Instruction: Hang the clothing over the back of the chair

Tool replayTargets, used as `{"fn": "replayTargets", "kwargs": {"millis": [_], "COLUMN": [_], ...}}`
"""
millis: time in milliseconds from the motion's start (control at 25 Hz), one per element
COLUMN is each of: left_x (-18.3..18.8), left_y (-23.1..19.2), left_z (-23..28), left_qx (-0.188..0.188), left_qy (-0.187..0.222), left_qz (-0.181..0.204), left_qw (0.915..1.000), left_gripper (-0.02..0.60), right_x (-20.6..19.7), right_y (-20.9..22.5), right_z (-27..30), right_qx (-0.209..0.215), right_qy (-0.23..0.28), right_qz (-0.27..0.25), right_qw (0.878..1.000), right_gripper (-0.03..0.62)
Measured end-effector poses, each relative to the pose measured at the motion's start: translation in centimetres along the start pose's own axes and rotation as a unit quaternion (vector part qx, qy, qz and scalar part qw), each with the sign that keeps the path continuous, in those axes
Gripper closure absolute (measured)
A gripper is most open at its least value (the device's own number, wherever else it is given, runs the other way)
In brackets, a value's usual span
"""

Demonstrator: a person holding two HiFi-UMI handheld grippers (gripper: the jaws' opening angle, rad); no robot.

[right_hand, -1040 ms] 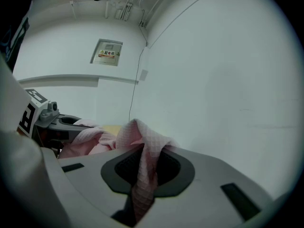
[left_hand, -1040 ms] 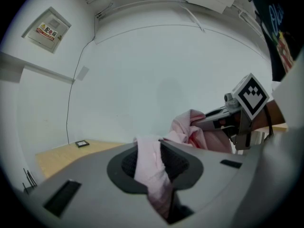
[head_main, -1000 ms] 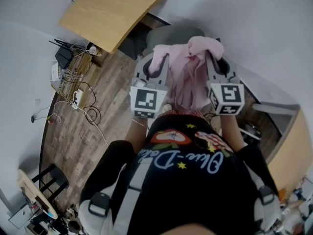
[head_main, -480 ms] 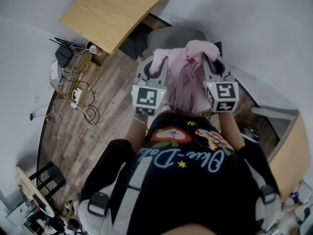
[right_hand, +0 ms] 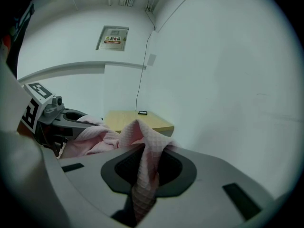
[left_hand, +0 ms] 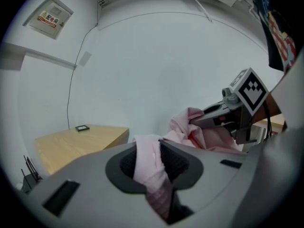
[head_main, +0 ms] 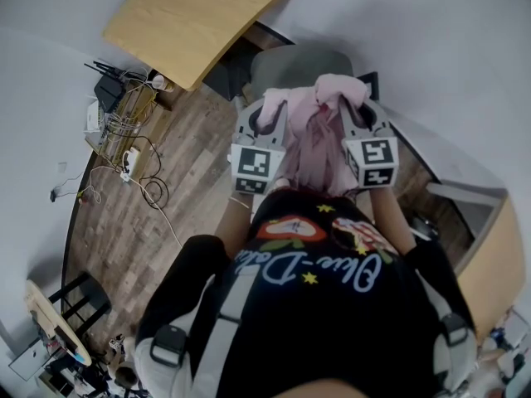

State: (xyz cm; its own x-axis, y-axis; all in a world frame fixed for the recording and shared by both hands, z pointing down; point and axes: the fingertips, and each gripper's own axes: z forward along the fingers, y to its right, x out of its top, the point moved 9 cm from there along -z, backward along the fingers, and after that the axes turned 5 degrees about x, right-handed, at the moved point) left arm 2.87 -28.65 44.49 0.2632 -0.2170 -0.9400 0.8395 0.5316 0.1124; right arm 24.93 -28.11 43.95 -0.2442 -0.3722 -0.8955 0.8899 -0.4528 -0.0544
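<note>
Lower now and nearer the chair [head_main: 299, 63] than a second ago, with left gripper [head_main: 267, 110] and right gripper [head_main: 355, 108] each clamped narrowly on garment [head_main: 319, 143]: keep level, clear chair top, drape evenly.

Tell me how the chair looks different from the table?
The chair is grey and rounded; the table is light wood with a flat top. The chair sits just past the pink clothing; the table lies farther off, to the left. Both stand by the white wall.
</note>
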Motion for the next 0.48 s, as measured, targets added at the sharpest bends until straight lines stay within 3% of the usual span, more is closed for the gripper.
{"fn": "replayTargets", "kwargs": {"millis": [480], "left_x": [-1.7], "left_y": [0.6], "left_z": [0.2], "left_qx": [-0.009], "left_qy": [-0.032], "left_qz": [-0.004], "left_qw": [0.9994], "left_gripper": [0.523], "right_x": [-1.2], "right_y": [-0.7], "right_z": [0.6], "right_qx": [0.011], "right_qy": [-0.026], "right_qz": [-0.003], "right_qw": [1.000], "right_gripper": [0.548]}}
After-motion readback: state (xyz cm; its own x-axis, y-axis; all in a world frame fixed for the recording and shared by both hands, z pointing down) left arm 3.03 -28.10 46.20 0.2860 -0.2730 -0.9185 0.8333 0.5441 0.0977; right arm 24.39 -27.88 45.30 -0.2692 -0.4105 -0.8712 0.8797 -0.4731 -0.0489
